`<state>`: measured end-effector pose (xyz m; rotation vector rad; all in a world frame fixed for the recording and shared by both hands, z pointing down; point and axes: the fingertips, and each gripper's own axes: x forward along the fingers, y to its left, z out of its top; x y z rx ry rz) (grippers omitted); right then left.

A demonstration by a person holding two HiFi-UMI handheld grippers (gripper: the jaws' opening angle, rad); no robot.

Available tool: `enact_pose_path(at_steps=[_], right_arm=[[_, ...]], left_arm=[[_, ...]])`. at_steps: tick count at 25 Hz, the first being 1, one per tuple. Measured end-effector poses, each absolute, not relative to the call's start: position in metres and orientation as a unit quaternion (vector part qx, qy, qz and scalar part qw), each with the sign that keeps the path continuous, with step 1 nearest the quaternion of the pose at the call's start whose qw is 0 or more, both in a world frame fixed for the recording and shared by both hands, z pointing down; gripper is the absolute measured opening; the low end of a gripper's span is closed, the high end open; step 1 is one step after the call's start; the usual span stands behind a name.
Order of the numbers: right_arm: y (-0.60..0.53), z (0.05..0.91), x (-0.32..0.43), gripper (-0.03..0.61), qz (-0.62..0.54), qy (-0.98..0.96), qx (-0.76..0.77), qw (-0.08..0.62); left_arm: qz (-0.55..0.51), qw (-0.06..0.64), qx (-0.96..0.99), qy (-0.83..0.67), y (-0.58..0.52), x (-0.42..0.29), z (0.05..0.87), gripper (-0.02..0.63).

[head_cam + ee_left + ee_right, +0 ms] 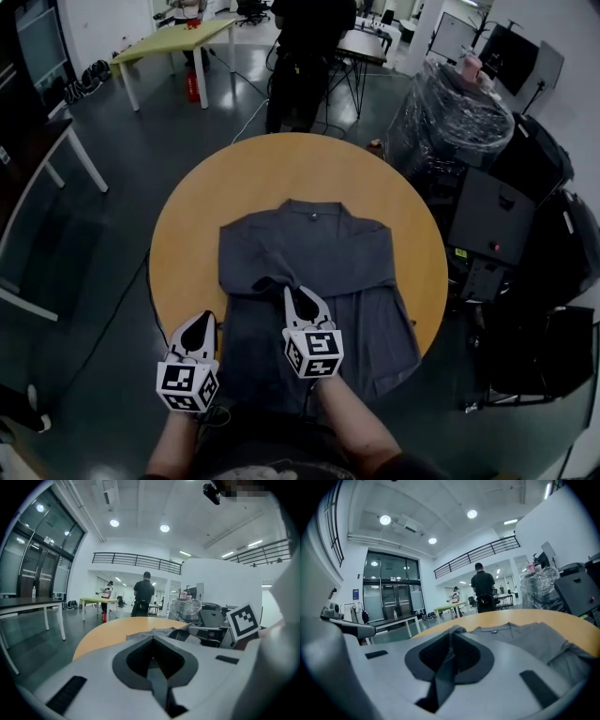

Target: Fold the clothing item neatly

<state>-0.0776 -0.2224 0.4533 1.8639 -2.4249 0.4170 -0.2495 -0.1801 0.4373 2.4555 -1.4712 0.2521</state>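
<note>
A grey button shirt (319, 253) lies spread on the round wooden table (197, 202), collar at the far side, its right part hanging towards the near edge. My right gripper (292, 292) is over the shirt's near left part, shut on a raised fold of the grey cloth. In the right gripper view a strip of that cloth runs between the jaws (452, 634), with the rest of the shirt (525, 639) beyond. My left gripper (208, 319) sits at the table's near left edge beside the shirt's hem, shut; in the left gripper view (152, 637) nothing shows held.
A person in dark clothes (305, 56) stands beyond the table. A green table (173, 42) is at the far left, a plastic-wrapped stack (450, 112) and black cases (497, 225) close on the right. A white table leg (80, 150) stands left.
</note>
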Motion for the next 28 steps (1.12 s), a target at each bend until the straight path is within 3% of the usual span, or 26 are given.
enact_pose_path(at_steps=[9, 18, 28], right_arm=[[-0.234, 0.408, -0.05, 0.018, 0.097, -0.771, 0.629, 0.025], [-0.249, 0.38, 0.042, 0.018, 0.077, -0.751, 0.656, 0.003], [-0.235, 0.45, 0.102, 0.018, 0.161, -0.774, 0.611, 0.039]], left_arm=[[0.092, 0.134, 0.866, -0.472, -0.201, -0.24, 0.442, 0.008], [0.095, 0.13, 0.883, -0.441, -0.217, -0.19, 0.445, 0.008], [0.109, 0.118, 0.854, -0.494, -0.217, -0.136, 0.449, 0.008]])
